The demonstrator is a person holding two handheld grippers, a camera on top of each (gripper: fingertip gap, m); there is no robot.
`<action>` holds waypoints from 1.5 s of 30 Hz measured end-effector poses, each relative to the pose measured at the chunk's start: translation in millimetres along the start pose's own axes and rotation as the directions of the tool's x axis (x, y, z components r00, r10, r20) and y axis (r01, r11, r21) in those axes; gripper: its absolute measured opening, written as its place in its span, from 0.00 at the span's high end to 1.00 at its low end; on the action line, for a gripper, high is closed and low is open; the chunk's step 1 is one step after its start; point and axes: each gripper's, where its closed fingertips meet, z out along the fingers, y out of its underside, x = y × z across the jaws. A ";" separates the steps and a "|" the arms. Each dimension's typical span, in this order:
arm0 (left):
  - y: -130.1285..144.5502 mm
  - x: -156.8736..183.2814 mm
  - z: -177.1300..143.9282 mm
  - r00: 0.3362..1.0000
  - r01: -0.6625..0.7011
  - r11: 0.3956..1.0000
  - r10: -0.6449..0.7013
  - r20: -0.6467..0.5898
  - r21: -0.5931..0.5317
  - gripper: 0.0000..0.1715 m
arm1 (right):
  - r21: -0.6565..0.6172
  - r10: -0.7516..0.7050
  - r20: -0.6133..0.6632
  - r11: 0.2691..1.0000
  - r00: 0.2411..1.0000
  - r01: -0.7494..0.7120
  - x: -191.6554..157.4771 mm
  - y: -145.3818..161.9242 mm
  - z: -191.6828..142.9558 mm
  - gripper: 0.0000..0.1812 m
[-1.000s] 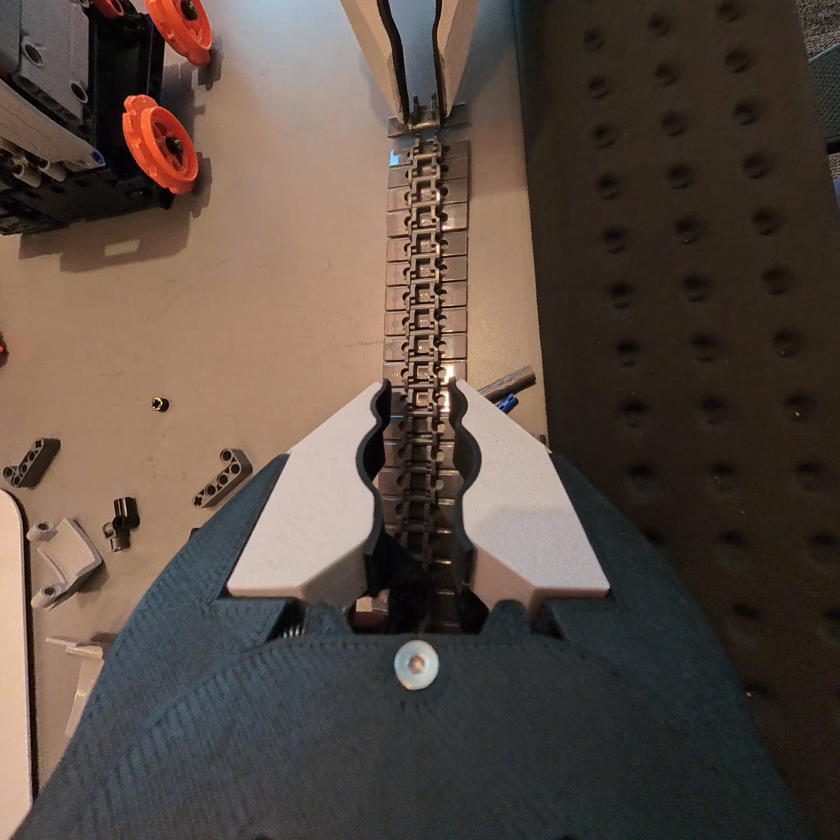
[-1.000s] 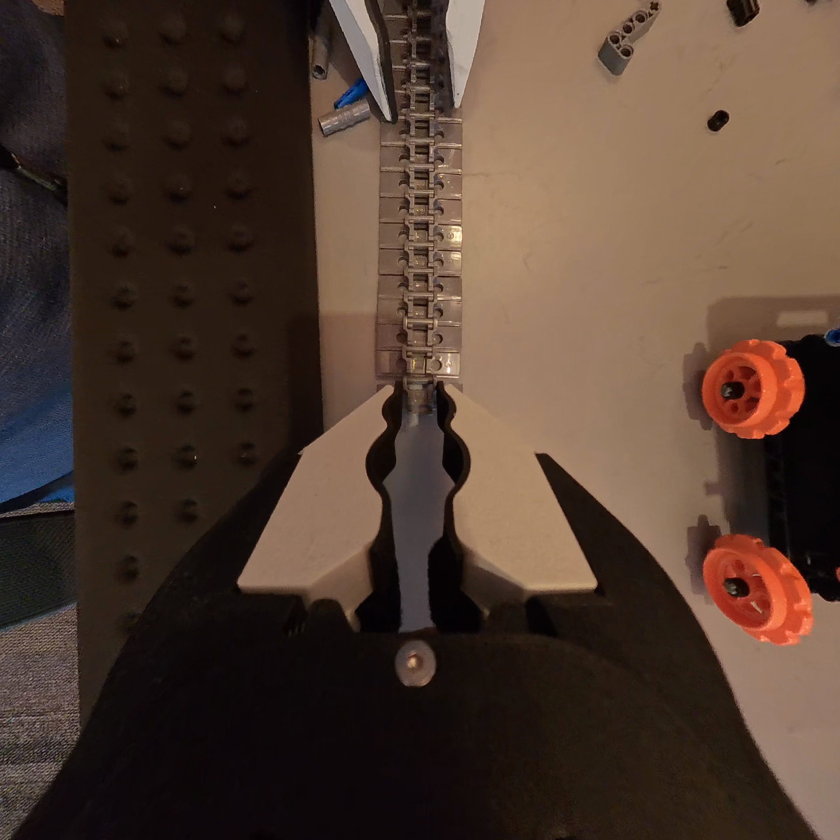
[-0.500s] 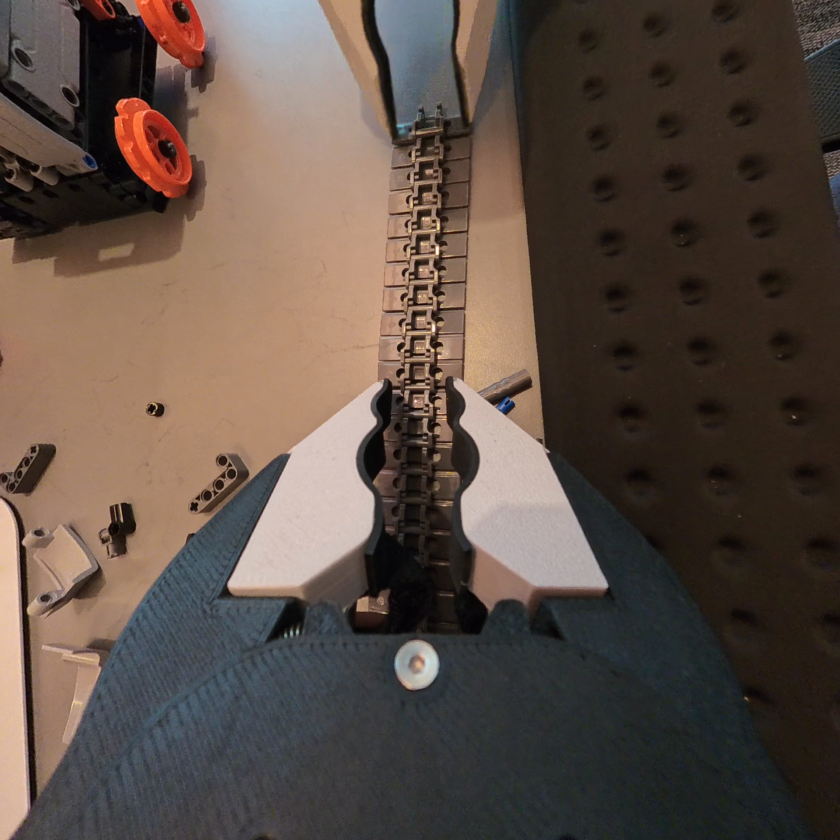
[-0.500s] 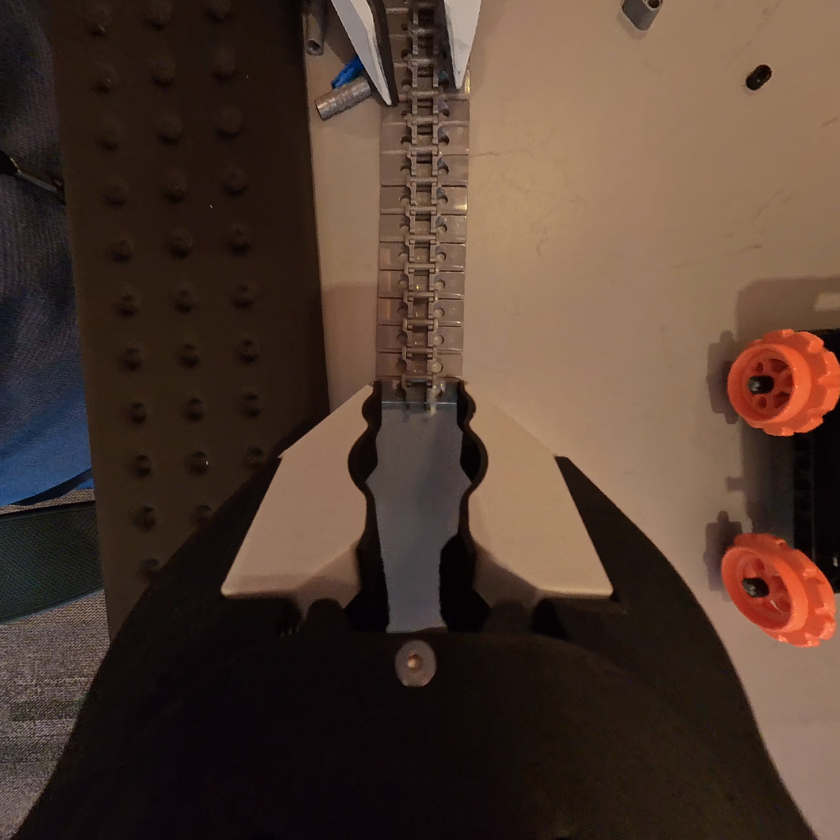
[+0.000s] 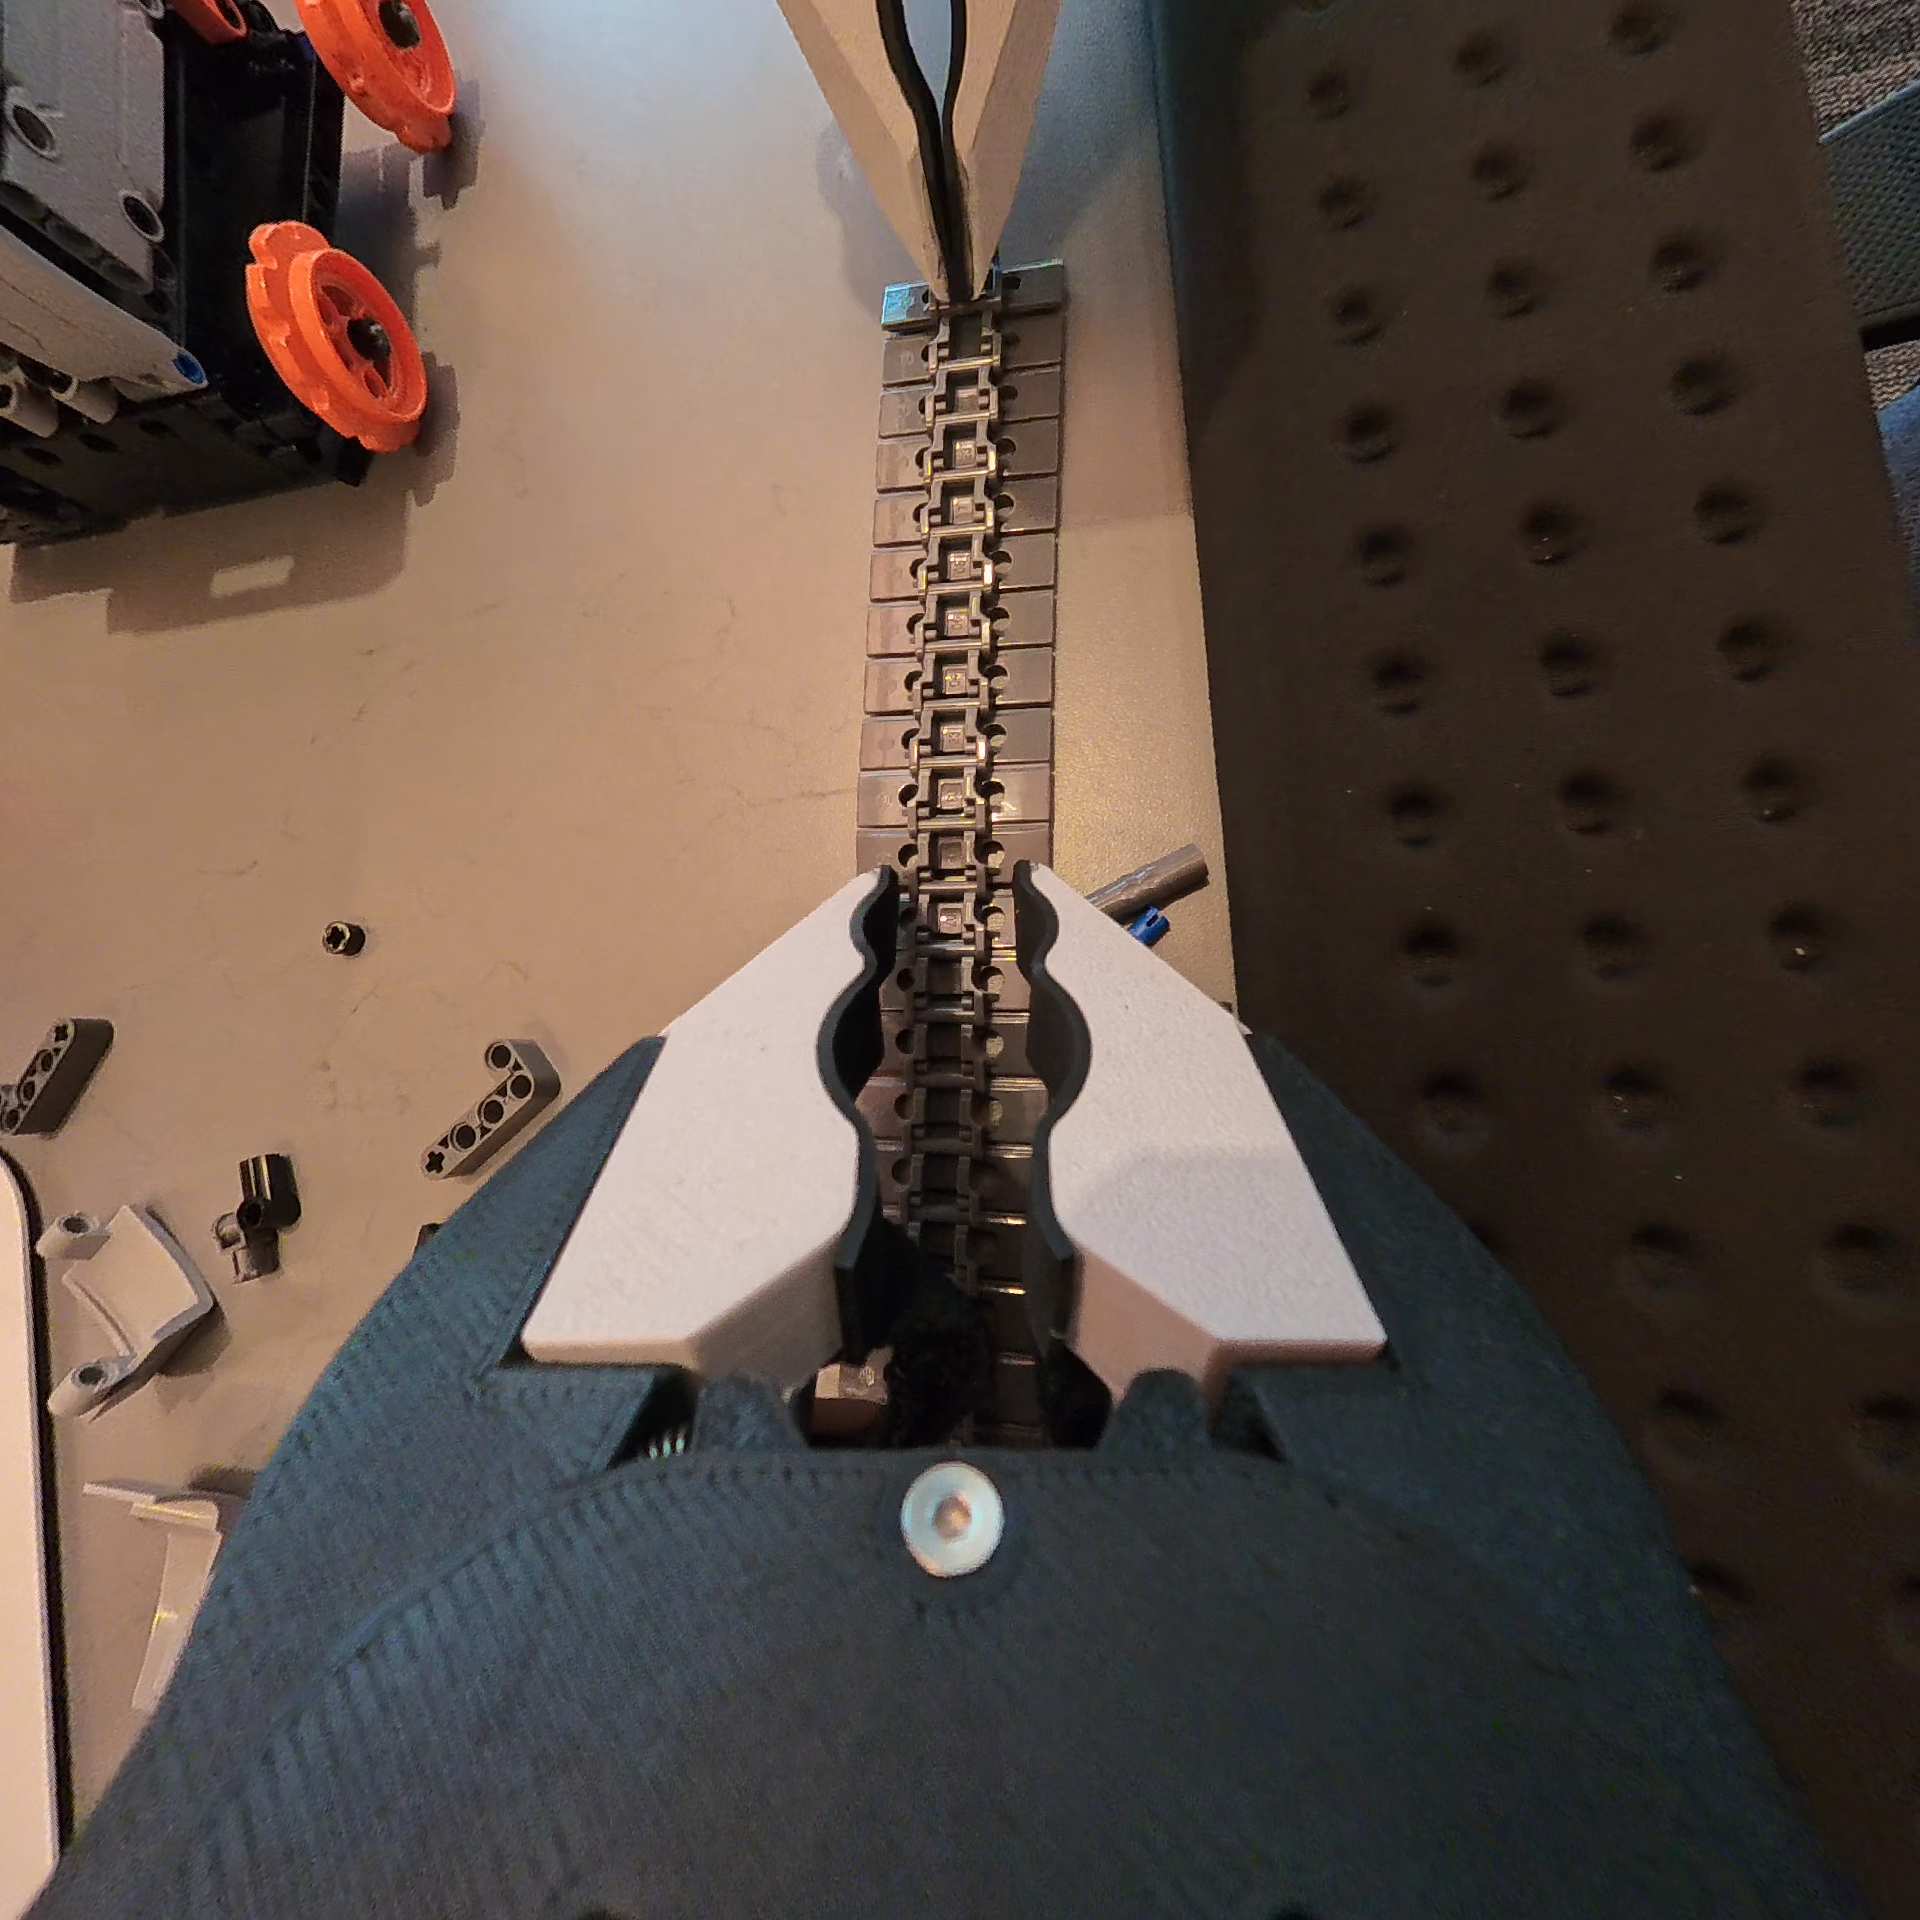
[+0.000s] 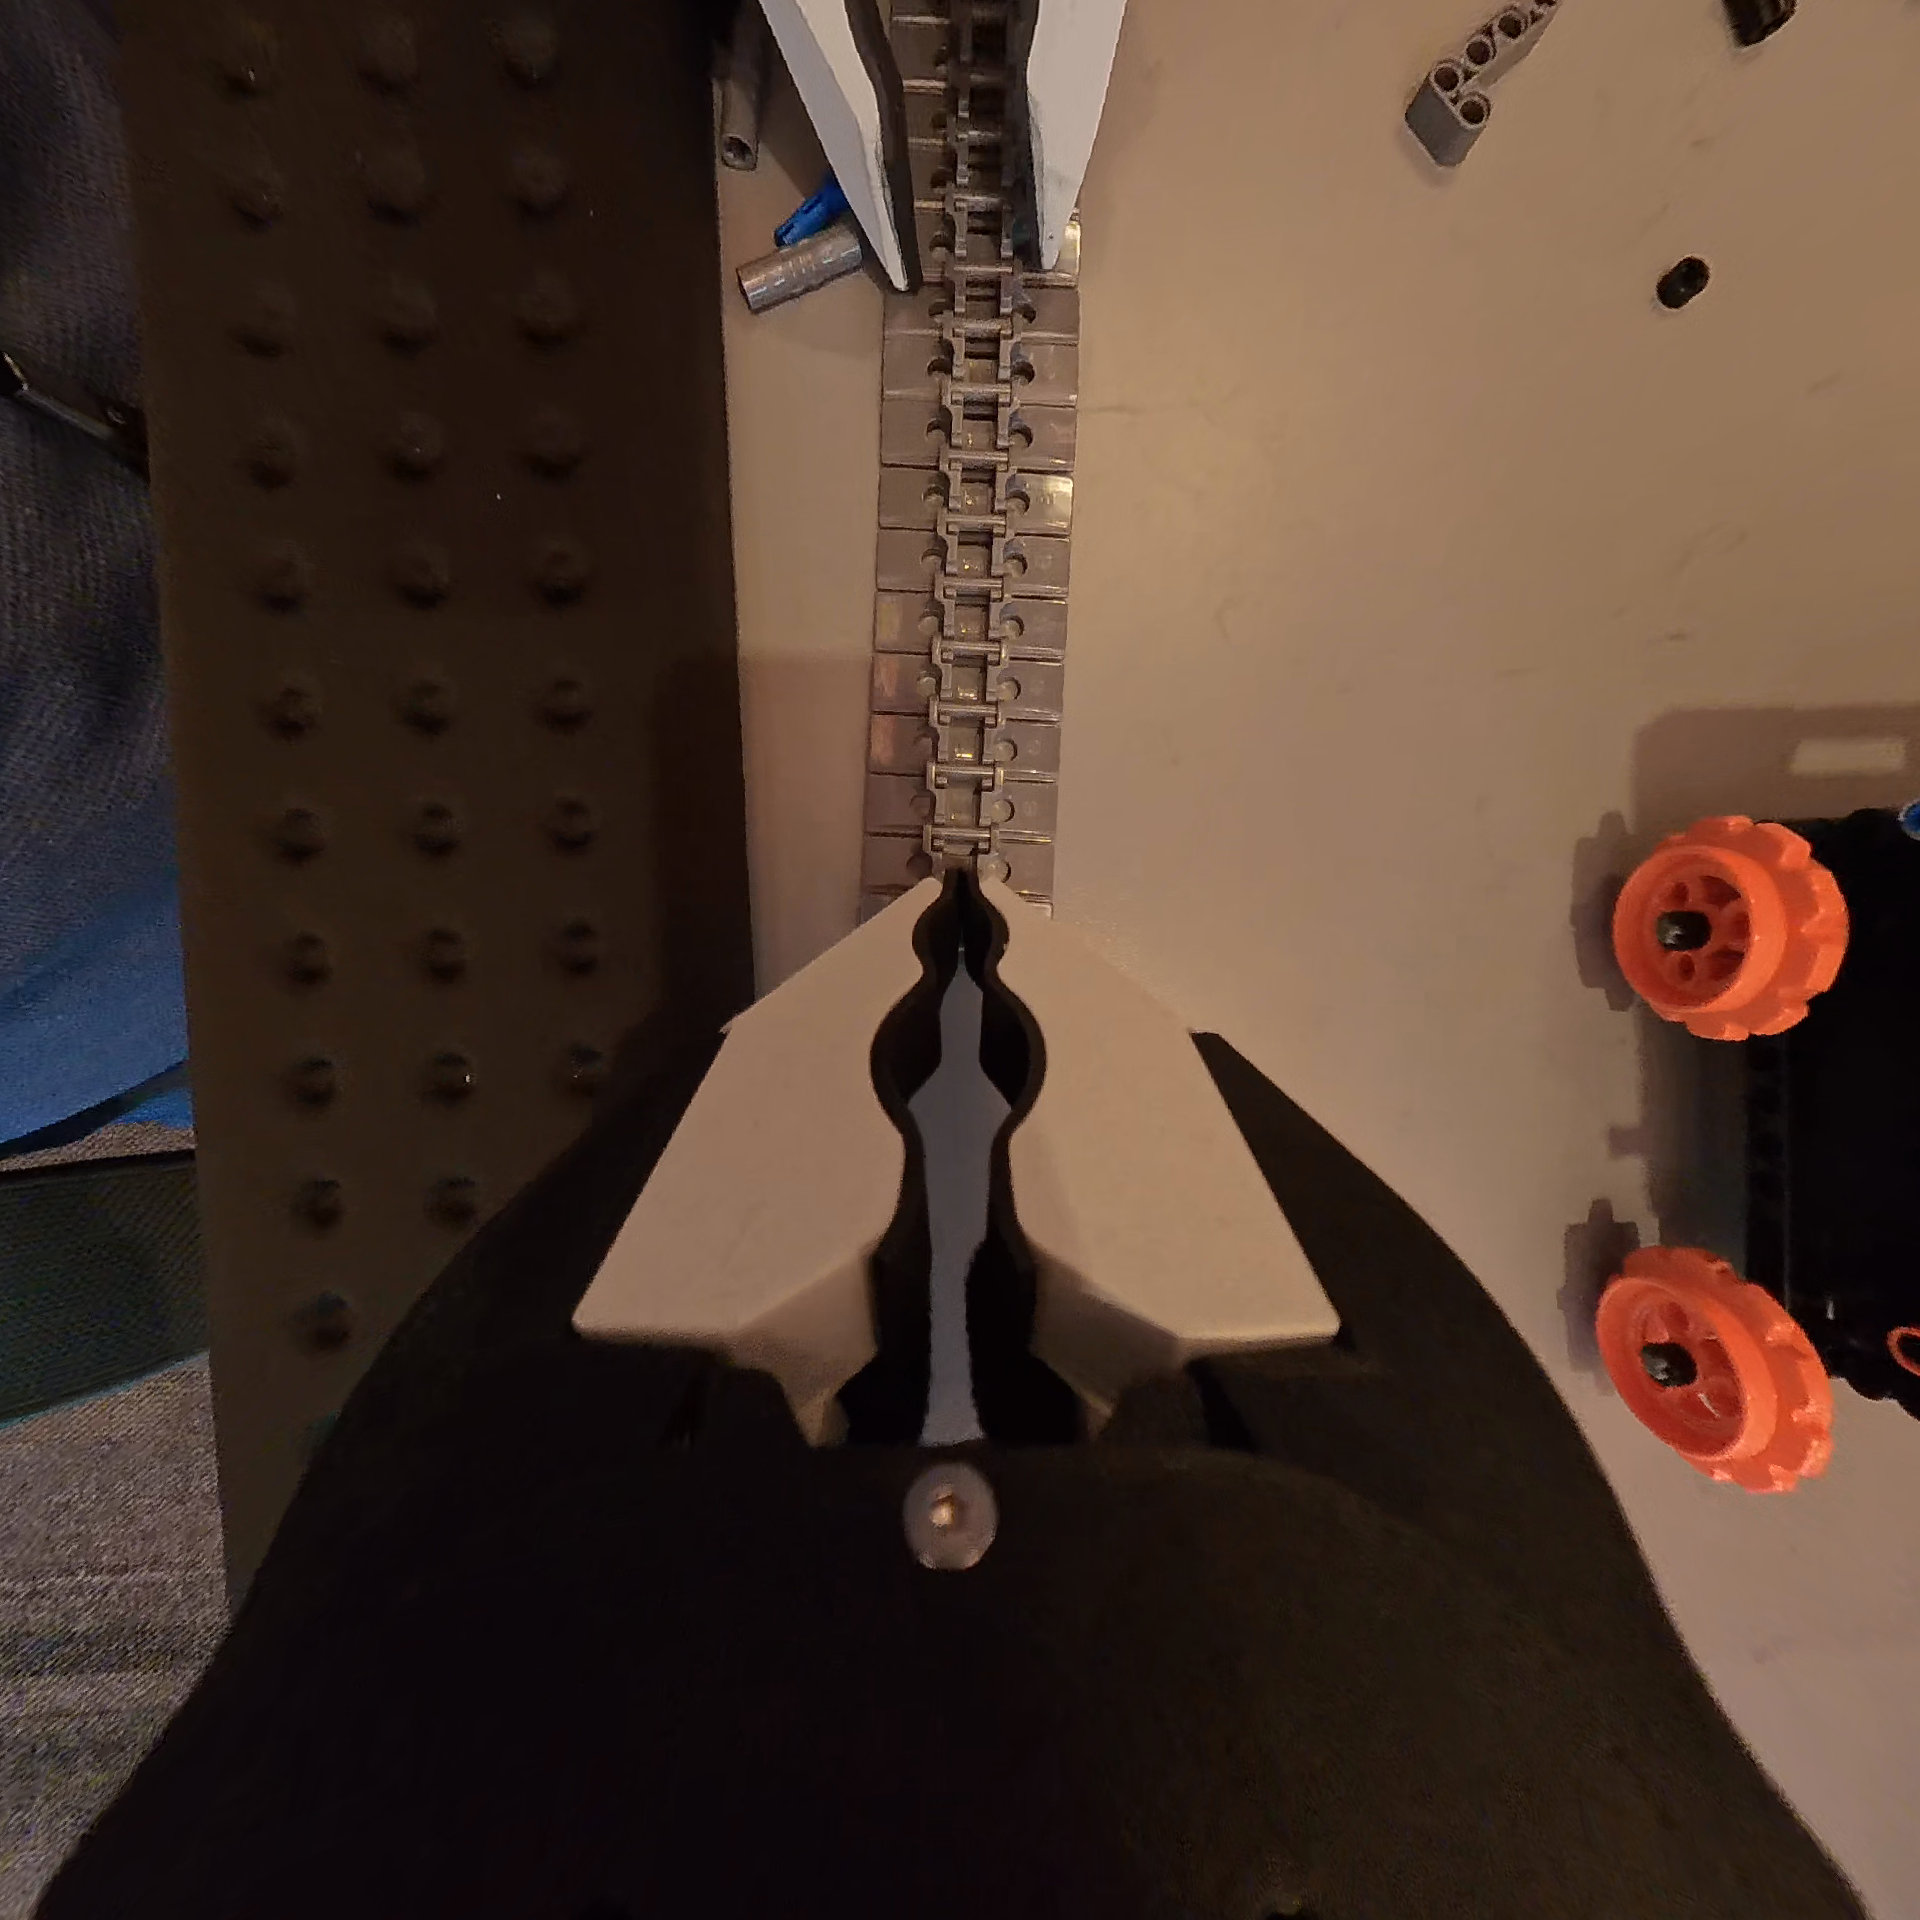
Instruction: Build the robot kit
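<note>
A dark grey tread chain (image 5: pixel 961 623) lies straight on the pale table, beside a studded baseplate. My left gripper (image 5: pixel 958 883) straddles one end of it, its fingers closed against the raised middle links; the chain runs back between them. My right gripper (image 6: pixel 961 888) is pinched shut on the middle of the last link at the other end of the chain (image 6: pixel 971 623). Each gripper shows at the top of the other's view: the right one (image 5: pixel 951 275) in the left wrist view, the left one (image 6: pixel 971 270) in the right wrist view.
A dark studded baseplate (image 5: pixel 1558 727) borders the chain, on its left in the right wrist view (image 6: pixel 416 623). A black and grey model with orange wheels (image 5: pixel 338 348) stands on the other side (image 6: pixel 1725 940). Loose parts lie about: a grey bent beam (image 5: pixel 494 1107) and a grey tube (image 6: pixel 795 275). My hands' fingertips stand some 12 cm from each other.
The right gripper held the end link, opened wide half a second ago, and has now shut tight on it again. The left gripper has kept its place on the chain.
</note>
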 end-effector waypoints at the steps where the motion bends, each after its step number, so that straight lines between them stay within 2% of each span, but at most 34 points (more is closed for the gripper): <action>1: 0.1 0.0 0.1 1.000 0.001 1.000 -0.001 -0.001 -0.001 0.88 | -0.012 -0.002 0.003 1.000 1.000 0.002 -0.4 0.5 0.0 1.00; 7: 0.4 1.1 0.2 1.000 0.001 1.000 -0.001 -0.005 -0.004 0.89 | -0.078 0.010 0.037 0.997 0.999 -0.007 -1.9 4.2 0.3 1.00; 15: 0.7 1.9 0.2 1.000 0.011 1.000 -0.011 -0.015 -0.008 0.89 | -0.316 -0.014 0.114 0.947 0.993 0.050 -2.2 6.0 1.7 1.00; 19: 0.9 3.5 -0.2 1.000 0.014 1.000 -0.014 -0.022 -0.005 0.89 | -0.360 -0.003 0.156 0.931 0.988 0.060 -2.4 5.2 2.8 1.00; 21: 2.1 -1.1 -1.9 1.000 0.009 1.000 -0.009 0.004 -0.010 0.86 | -0.360 -0.015 0.152 0.930 0.988 0.069 -1.4 5.2 2.8 1.00; 24: 4.7 -13.9 -13.8 0.998 0.024 1.000 -0.023 0.065 -0.007 0.86 | -0.346 -0.014 0.057 0.938 0.998 0.033 17.2 6.5 2.4 1.00; 28: 3.9 -51.2 -58.2 0.967 0.074 0.995 -0.089 0.238 0.070 0.86 | -0.340 -0.021 -0.021 0.940 1.000 0.013 37.2 8.6 -2.8 1.00; 31: 6.3 -89.1 -107.8 0.892 0.131 0.974 -0.196 0.408 0.183 0.88 | -0.199 -0.040 -0.021 0.979 0.999 0.035 38.1 -28.3 -15.1 0.96; 33: 10.4 -113.4 -140.2 0.814 0.163 0.949 -0.284 0.506 0.270 0.89 | -0.064 -0.104 -0.051 0.993 0.993 0.101 38.3 -72.6 -12.7 0.96; 36: 26.2 -141.7 -174.0 0.681 0.190 0.925 -0.365 0.634 0.328 0.91 | 0.077 -0.171 -0.065 0.981 0.983 0.176 30.4 -138.8 14.1 0.96; 38: 30.2 -148.4 -182.7 0.643 0.193 0.912 -0.396 0.655 0.362 0.91 | 0.140 -0.250 -0.040 0.957 0.967 0.253 17.6 -176.3 39.5 0.94; 41: 42.2 -157.0 -191.0 0.586 0.201 0.917 -0.395 0.707 0.346 0.91 | 0.163 -0.346 -0.019 0.925 0.938 0.344 11.3 -217.0 80.4 0.94; 43: 47.1 -160.2 -194.7 0.558 0.200 0.920 -0.390 0.732 0.338 0.91 | 0.133 -0.350 0.010 0.929 0.937 0.346 16.5 -229.3 109.0 0.93; 45: 47.7 -159.9 -195.4 0.557 0.200 0.918 -0.394 0.731 0.343 0.91 | 0.130 -0.324 0.066 0.941 0.944 0.314 15.8 -238.5 128.9 0.93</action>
